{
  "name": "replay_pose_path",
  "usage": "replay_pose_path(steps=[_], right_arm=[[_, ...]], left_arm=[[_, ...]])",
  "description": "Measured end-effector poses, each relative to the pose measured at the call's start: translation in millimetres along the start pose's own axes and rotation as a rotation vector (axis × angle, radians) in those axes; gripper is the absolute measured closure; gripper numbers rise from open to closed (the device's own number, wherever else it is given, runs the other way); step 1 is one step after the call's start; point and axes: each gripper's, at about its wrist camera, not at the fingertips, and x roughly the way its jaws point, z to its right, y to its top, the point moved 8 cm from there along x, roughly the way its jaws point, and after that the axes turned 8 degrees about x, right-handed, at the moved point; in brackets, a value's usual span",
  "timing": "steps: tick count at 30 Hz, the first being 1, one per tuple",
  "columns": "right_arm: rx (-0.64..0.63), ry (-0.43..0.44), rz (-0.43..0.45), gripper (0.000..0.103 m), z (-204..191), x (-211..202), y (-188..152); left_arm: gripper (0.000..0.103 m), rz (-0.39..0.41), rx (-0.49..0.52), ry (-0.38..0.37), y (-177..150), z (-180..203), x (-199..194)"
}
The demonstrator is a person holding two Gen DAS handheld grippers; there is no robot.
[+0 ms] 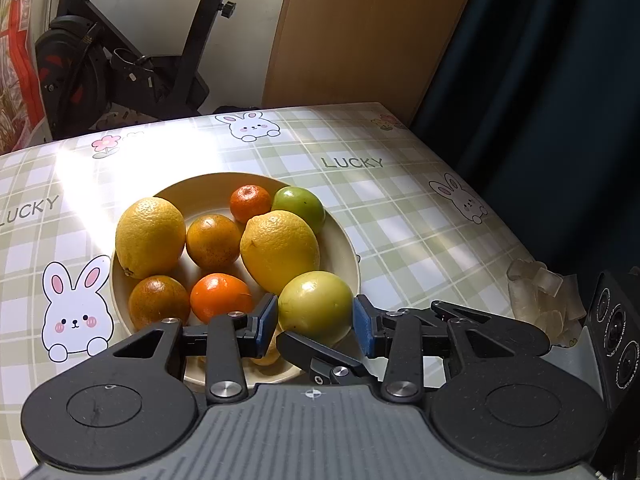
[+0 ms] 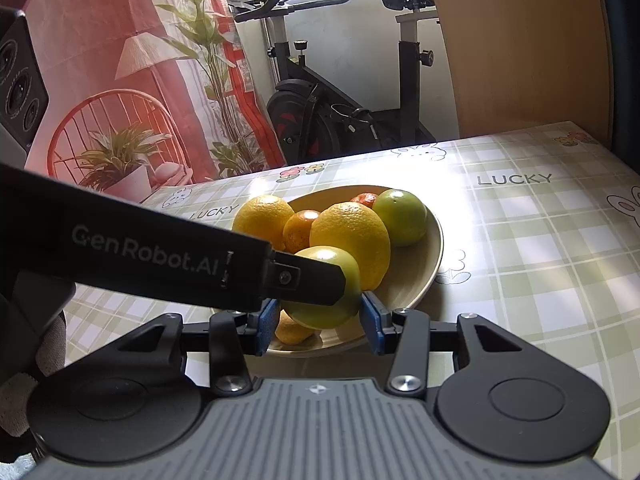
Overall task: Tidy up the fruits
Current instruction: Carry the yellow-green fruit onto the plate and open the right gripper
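Observation:
A beige plate (image 1: 208,190) (image 2: 416,276) on the checked tablecloth holds two lemons (image 1: 150,236) (image 1: 280,250), several oranges and a green fruit (image 1: 300,202) at the back. A second yellow-green fruit (image 1: 316,304) (image 2: 320,312) sits over the plate's near rim, above a small orange fruit (image 2: 292,332). My left gripper (image 1: 315,322) has its blue pads pressed on both sides of it. My right gripper (image 2: 320,324) also has both pads against it, from a crosswise direction. One right finger (image 1: 316,354) crosses under the fruit, and one left finger (image 2: 312,282) lies across its front.
Crumpled clear plastic (image 1: 540,296) lies near the table's right edge. Behind the table stand an exercise bike (image 1: 120,60) (image 2: 340,112), a wooden panel (image 1: 360,32) and a dark curtain (image 1: 540,80). Bare tablecloth (image 1: 420,220) spreads to the right of the plate.

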Motion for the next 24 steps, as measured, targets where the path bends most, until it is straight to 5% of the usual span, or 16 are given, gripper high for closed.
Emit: replay_pose_path(steps=[24], right_arm=[[-0.037,-0.038,-0.008,0.056,-1.0,7.4,-2.0]], left_arm=[[0.058,-0.029,-0.064,-0.009,-7.9,-11.0,14.8]])
